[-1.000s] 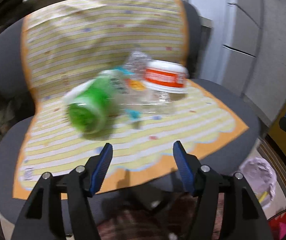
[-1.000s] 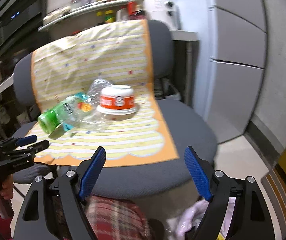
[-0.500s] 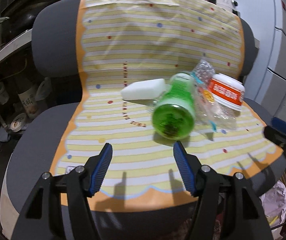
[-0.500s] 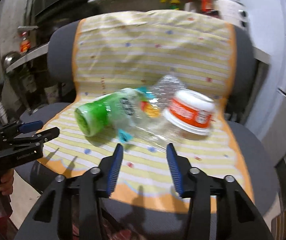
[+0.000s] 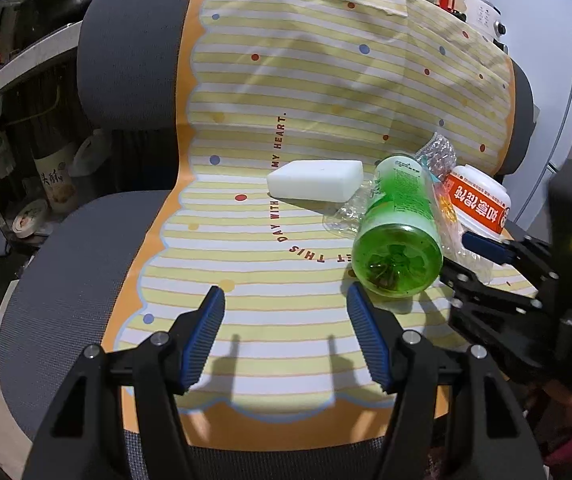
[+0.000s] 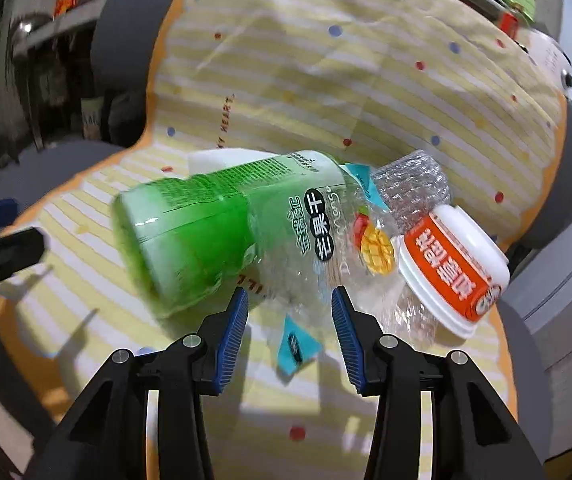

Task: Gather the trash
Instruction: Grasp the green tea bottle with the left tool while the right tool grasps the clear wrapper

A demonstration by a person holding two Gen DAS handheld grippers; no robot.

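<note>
Crinkled clear wrapper (image 6: 325,276) against smooth cylindrical green bottle (image 6: 190,232)

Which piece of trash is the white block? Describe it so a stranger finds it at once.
Start at the grey office chair draped with a yellow striped mat. On the seat lies a trash pile around a green plastic bottle. The white rectangular foam block lies flat at the pile's left edge: plain, opaque, unlabelled, unlike its neighbours.

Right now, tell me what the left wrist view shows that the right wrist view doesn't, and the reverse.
Left only: the whole white foam block and the green bottle's base. Right only: the mango-print clear wrapper and its teal tag between the open right gripper's jaws. Both: bottle, orange-labelled tub, striped cloth.
</note>
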